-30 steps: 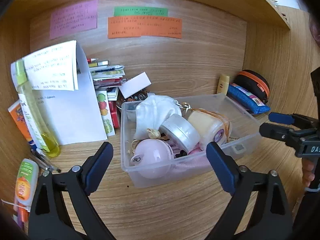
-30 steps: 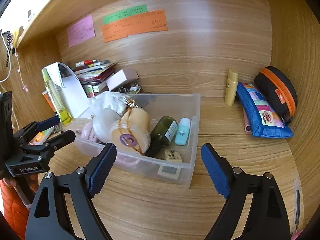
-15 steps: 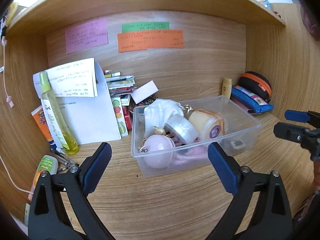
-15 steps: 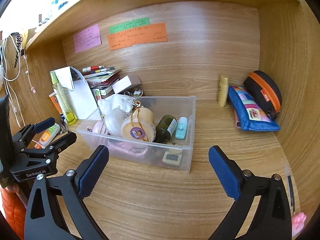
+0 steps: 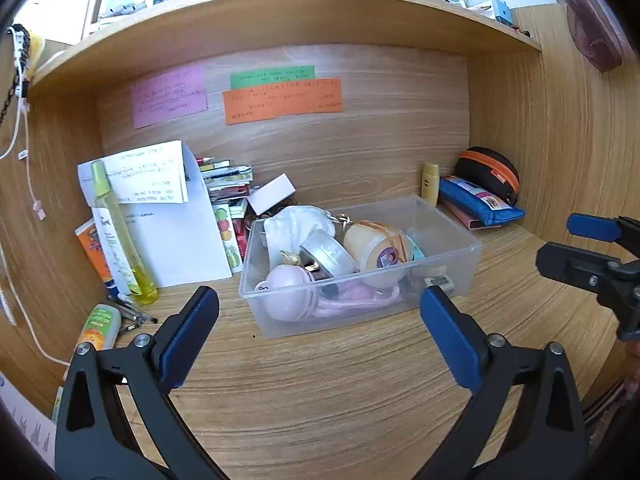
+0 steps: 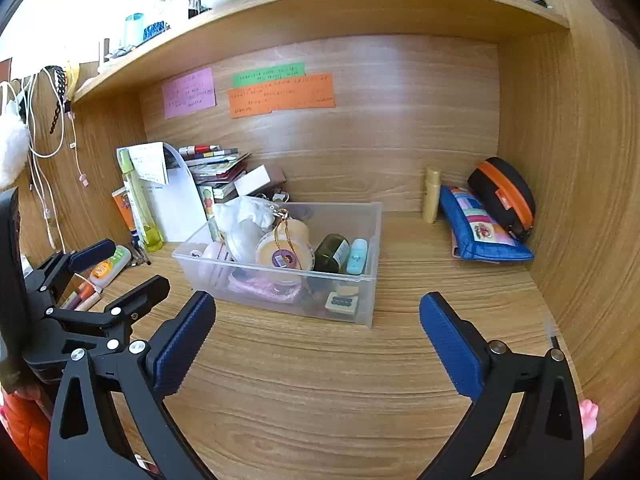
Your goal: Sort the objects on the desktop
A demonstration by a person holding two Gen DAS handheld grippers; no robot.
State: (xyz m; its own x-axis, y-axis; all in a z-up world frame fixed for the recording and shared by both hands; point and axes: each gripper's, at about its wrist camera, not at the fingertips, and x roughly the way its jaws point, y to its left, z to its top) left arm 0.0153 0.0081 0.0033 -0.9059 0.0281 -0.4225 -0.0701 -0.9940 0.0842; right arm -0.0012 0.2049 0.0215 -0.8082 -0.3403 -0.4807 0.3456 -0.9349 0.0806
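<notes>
A clear plastic bin (image 5: 472,250) (image 6: 374,276) stands mid-desk. It holds a white cloth (image 5: 294,222), a silver tin (image 5: 326,252), a pink round case (image 5: 286,290), a cream jar (image 6: 285,251) with a gold chain, a dark green bottle (image 6: 332,252) and a turquoise tube (image 6: 357,255). My left gripper (image 5: 317,292) (image 6: 134,264) hovers in front of the bin. Its jaws are opening, with nothing between them. My right gripper (image 6: 318,298) (image 5: 560,240) is off the bin's near right corner, jaws also opening and empty.
On the left are a yellow spray bottle (image 5: 120,240), a white paper (image 5: 172,232), stacked books (image 5: 228,184), pens and an orange-labelled tube (image 5: 100,326). A blue pouch (image 6: 480,232), a black-orange case (image 6: 504,196) and a small yellow bottle (image 6: 432,194) sit right. A shelf (image 6: 320,4) overhangs.
Both grippers have drawn back from the bin and risen a little, so more desk and the shelf top show. The right jaws have spread visibly wider.
</notes>
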